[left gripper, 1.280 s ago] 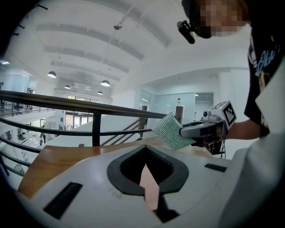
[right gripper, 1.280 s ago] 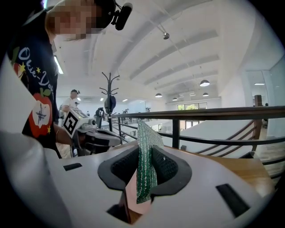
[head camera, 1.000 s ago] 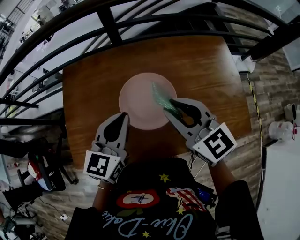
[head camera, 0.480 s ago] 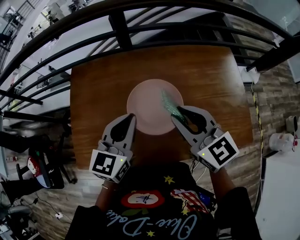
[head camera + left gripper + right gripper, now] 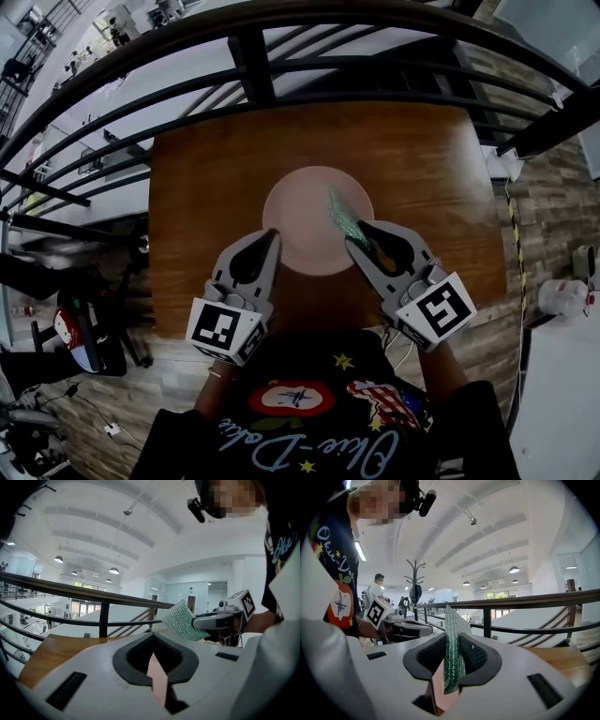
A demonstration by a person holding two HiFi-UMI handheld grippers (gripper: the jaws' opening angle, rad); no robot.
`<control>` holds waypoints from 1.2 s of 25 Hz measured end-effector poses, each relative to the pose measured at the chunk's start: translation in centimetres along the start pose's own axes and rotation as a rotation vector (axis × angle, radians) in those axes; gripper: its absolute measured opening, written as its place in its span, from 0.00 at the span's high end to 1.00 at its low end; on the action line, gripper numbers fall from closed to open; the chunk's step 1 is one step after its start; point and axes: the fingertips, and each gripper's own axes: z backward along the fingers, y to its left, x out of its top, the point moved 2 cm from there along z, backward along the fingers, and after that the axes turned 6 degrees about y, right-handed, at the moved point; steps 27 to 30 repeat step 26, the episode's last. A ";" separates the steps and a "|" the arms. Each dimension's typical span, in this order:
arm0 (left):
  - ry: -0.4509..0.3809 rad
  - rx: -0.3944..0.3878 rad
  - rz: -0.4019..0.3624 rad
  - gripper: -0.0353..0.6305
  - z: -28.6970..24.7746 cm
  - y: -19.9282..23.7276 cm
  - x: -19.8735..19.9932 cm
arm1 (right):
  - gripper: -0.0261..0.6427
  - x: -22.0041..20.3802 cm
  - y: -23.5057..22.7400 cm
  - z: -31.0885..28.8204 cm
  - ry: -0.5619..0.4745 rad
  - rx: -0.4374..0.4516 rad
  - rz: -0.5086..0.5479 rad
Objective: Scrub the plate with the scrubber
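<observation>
"Plate (image 5: 305,211) lies where?"
"Middle of the counter (image 5: 422,159), flat and pink. It looks stiff, smooth and light, so I'd expect it to skate on the wood unless it's braced at the near rim."
"And the jaws?"
"The left gripper (image 5: 271,234) has them closed, tips at that rim; whether they pinch it I can't tell. The right gripper (image 5: 353,240) clamps the green scrubber (image 5: 339,214) by one end, over the plate's right side. The scrubber looks soft and floppy."

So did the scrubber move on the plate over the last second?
No. Against the plate, the scrubber lies over the same right-hand part, held by the right hand-held gripper; only the view shifted.
</observation>
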 end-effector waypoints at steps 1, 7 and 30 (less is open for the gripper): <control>-0.002 0.001 -0.001 0.94 0.0 0.0 0.1 | 0.84 0.1 0.1 -0.1 0.002 0.005 -0.001; -0.012 0.005 -0.001 0.94 0.4 0.0 0.4 | 0.84 0.5 0.7 -0.1 -0.004 0.021 0.029; -0.015 0.014 0.003 0.94 0.9 -0.6 0.7 | 0.84 0.9 1.3 0.2 -0.003 0.039 0.029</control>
